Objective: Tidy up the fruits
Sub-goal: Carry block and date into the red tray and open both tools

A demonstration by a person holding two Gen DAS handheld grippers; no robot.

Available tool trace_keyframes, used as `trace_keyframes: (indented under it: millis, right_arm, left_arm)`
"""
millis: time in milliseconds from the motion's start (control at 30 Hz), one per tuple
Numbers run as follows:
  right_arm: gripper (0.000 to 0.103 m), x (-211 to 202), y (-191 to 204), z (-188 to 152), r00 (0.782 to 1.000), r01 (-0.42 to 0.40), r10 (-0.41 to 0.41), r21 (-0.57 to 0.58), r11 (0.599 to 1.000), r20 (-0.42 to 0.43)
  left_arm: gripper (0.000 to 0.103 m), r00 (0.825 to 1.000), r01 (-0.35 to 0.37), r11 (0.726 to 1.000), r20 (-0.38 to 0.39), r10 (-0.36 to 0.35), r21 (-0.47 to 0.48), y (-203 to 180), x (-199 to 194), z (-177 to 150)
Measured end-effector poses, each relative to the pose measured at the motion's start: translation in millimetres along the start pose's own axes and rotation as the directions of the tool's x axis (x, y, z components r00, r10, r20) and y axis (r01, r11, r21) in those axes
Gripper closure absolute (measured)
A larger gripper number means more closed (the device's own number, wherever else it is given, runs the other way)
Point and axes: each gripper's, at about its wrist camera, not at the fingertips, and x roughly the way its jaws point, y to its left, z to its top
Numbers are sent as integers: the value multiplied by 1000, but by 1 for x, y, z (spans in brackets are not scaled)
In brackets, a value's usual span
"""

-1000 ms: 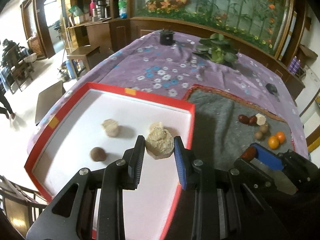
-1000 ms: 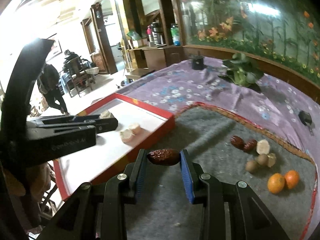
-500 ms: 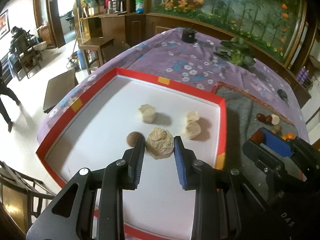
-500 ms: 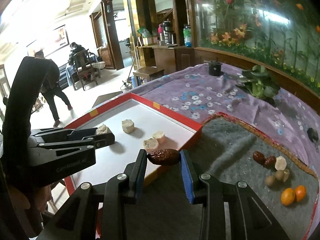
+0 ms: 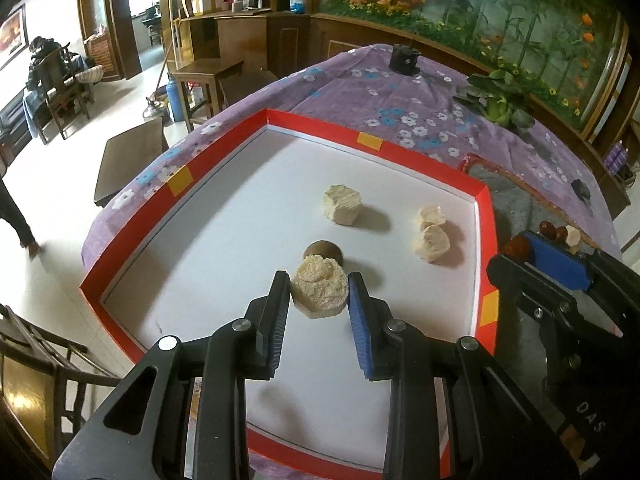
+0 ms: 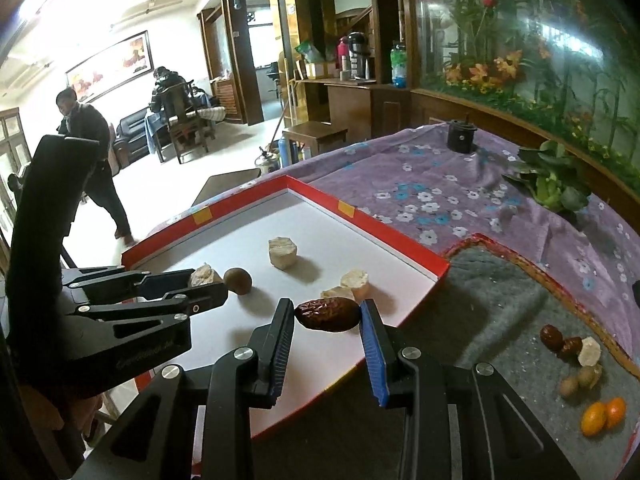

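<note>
Holding the crumbly pale chunk (image 5: 319, 289) over the red tray (image 5: 224, 136), your left gripper (image 5: 319, 294) clamps its sides; keep pressure light. Your right gripper (image 6: 327, 316) pinches the soft, wrinkled date (image 6: 327, 314) end-to-end above the tray's near right edge.

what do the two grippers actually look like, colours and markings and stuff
Both the left gripper and right gripper are matte black, angular plastic frames with cut-out openings and round silver screw heads. Each finger carries a ribbed blue pad. Faint embossed lettering runs along the left gripper's side in the right wrist view, and "DAS" shows on the right gripper's body in the left wrist view. No cables or sleeves are visible.
</note>
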Motion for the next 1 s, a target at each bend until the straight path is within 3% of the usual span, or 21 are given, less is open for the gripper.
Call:
trace_keyframes:
  millis: [567,633,667,700,1000]
  right_arm:
    - [69,58,13,-5,987,-73,68,-31,997,-147]
    - [64,60,13,-7,986,-83,77,-34,996,-145]
    - [54,59,13,-8,987,-83,78,-33,996,-142]
    - [51,58,13,-7,987,-85,80,-30,996,-142]
    - [51,12,-5,-12,999,-13,13,-16,1000,-42]
  left_arm:
    - [74,999,-13,999,-52,10,-51,17,18,0]
    - [66,998,-18,998,-56,15,-55,17,20,0]
    - [57,998,-21,998,-54,18,-56,17,20,0]
    - [54,999,-20,998,-49,17,-56,17,19,0]
    - [44,1000,-28,999,8,28,-32,1,1,3]
